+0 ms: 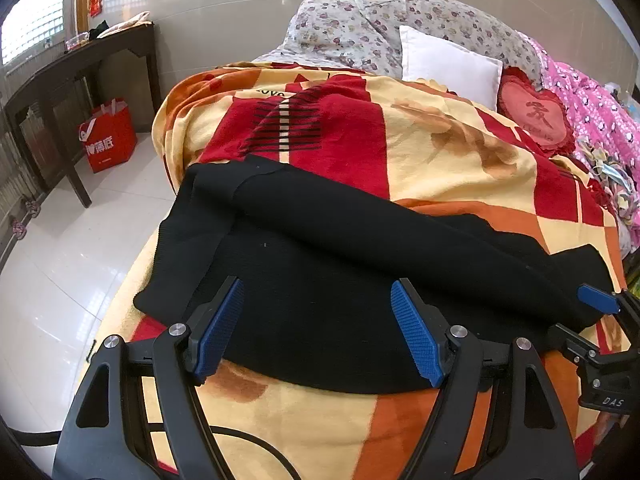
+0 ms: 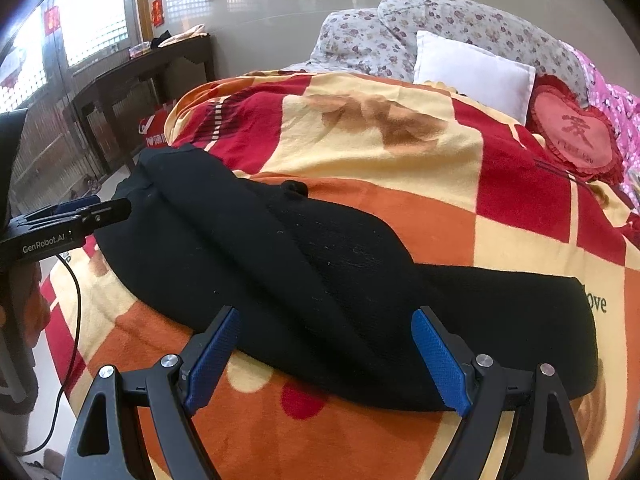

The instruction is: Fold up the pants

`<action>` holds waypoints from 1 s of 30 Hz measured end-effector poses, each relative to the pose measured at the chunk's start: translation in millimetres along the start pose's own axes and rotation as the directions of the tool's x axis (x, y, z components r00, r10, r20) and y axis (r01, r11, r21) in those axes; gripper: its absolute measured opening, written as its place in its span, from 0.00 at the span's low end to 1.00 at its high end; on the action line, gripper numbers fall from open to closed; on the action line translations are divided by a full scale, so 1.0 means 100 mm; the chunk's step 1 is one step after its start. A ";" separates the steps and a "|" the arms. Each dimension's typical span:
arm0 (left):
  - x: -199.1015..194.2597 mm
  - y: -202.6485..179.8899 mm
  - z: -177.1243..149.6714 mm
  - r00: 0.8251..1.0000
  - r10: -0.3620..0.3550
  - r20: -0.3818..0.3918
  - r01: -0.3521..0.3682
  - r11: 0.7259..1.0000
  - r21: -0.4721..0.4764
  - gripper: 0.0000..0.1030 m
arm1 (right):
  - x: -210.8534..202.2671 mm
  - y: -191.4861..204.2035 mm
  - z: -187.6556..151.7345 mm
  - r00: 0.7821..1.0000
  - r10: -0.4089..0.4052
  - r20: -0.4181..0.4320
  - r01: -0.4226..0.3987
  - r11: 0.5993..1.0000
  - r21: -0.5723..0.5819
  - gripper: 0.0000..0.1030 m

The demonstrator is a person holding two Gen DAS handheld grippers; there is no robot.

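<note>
Black pants [image 1: 320,240] lie flat across a red, orange and yellow blanket [image 1: 440,152] on a bed, with one long fold ridge running along them. My left gripper [image 1: 318,292] is open just above the pants' near edge, with nothing between its blue pads [image 1: 220,332]. In the right wrist view the same pants [image 2: 280,260] stretch from upper left to lower right. My right gripper [image 2: 326,316] is open over their near edge and holds nothing. The right gripper's tip [image 1: 596,298] shows at the pants' right end, and the left gripper [image 2: 100,212] at their left end.
Floral pillows [image 1: 360,28], a white cushion [image 1: 448,64] and a red heart cushion [image 1: 536,116] lie at the bed's head. A pink quilt [image 1: 592,120] lies on the right. On the tiled floor at left stand a red bag [image 1: 108,136] and a dark wooden table [image 1: 80,64].
</note>
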State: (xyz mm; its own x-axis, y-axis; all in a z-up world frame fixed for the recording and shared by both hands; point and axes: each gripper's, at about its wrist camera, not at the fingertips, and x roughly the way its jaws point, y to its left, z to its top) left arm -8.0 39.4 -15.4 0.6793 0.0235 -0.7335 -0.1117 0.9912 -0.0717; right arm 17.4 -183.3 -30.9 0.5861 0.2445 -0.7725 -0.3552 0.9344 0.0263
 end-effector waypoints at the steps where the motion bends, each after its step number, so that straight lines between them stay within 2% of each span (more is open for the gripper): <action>1: 0.00 -0.01 -0.01 1.000 -0.001 -0.002 0.001 1.000 0.002 0.74 | 0.00 -0.01 0.00 1.000 0.000 0.000 0.000 1.000 0.002 0.84; 30: 0.03 -0.05 0.01 1.000 -0.006 -0.022 0.006 1.000 0.016 0.74 | 0.01 -0.04 0.01 1.000 0.015 -0.003 -0.014 0.999 0.032 0.84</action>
State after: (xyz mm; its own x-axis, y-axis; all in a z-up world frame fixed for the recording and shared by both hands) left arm -4.0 34.5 -16.5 0.6638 0.0147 -0.7477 -0.0961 0.9932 -0.0658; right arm 20.6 -186.6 -31.3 0.5787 0.2573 -0.7739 -0.3399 0.9387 0.0579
